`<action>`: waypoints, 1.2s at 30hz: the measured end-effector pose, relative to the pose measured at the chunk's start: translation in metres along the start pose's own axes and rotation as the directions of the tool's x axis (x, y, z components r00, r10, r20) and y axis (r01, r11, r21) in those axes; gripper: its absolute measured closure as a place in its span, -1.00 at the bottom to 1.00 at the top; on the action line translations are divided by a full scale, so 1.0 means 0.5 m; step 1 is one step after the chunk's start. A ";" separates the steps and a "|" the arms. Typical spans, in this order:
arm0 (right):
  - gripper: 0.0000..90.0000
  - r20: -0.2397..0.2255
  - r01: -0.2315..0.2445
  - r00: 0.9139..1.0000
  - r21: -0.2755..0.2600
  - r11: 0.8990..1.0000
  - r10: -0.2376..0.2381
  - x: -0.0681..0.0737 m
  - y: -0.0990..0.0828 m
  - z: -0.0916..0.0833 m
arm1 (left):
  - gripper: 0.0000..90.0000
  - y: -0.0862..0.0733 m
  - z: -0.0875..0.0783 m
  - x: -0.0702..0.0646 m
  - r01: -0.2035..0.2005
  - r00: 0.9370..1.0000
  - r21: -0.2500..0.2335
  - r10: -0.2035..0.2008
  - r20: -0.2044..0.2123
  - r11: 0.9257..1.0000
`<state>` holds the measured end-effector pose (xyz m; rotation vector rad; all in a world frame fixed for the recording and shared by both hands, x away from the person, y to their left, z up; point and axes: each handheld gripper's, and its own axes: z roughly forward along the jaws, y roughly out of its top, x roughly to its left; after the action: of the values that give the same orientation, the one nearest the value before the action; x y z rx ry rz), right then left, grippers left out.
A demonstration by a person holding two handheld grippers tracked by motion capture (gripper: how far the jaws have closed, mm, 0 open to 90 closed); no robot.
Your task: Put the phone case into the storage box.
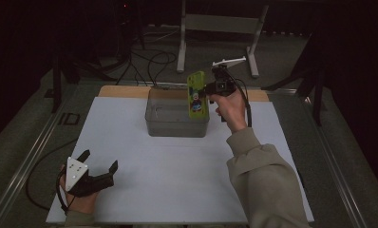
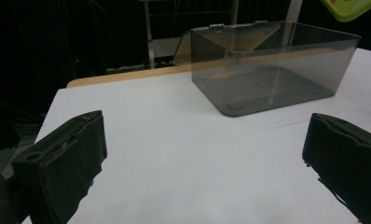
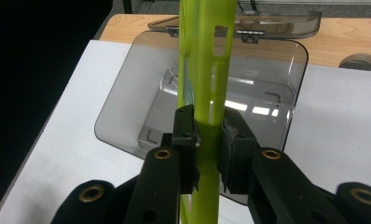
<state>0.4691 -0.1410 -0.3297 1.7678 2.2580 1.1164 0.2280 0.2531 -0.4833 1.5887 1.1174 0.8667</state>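
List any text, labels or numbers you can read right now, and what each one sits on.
None can be read.
Green case, held in the right gripper over the clear bin: a colourful cartoon print on its face, any lettering too small and blurred.
Clear bin: marks on its floor are moulded shapes, not legible text.
White table cover: blank.

The room is dark; light falls mainly on the table, whose white top fills the middle of the high view, with a strip of bare wood along its far edge. Metal rails run along the table's left and right sides. Grey floor lies beyond, at the top of the frame. A white stand rises at upper centre, and black cables loop at upper left.
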 end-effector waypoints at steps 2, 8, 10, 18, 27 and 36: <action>0.75 -0.009 -0.019 1.000 0.003 1.000 0.019 -0.006 0.005 0.004 | -0.99 0.000 0.000 0.000 0.002 1.000 0.000 -0.002 -0.001 1.000; 0.74 -0.006 -0.038 0.999 0.010 0.999 0.038 -0.008 0.013 0.014 | -0.99 0.000 0.000 0.001 0.005 1.000 0.000 -0.005 0.001 1.000; 0.74 -0.004 -0.043 0.999 0.016 0.999 0.043 -0.008 0.017 0.018 | -0.99 0.000 -0.001 0.002 0.005 1.000 -0.001 -0.005 0.000 1.000; 0.74 0.011 -0.062 0.998 0.034 0.997 0.062 -0.009 0.029 0.037 | -0.99 0.000 -0.002 0.002 0.014 1.000 -0.003 -0.014 0.001 1.000; 0.74 0.038 -0.067 0.997 0.046 0.997 0.065 -0.013 0.037 0.056 | -0.99 0.000 -0.003 0.003 0.017 1.000 -0.006 -0.017 0.000 1.000; 0.74 0.045 -0.091 0.995 0.046 0.995 0.089 -0.028 0.041 0.061 | -0.99 -0.001 -0.004 0.003 0.017 1.000 -0.007 -0.017 -0.001 1.000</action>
<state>0.5045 -0.1365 -0.3456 1.9101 2.2191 1.0373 0.2267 0.2549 -0.4830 1.5712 1.1251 0.8596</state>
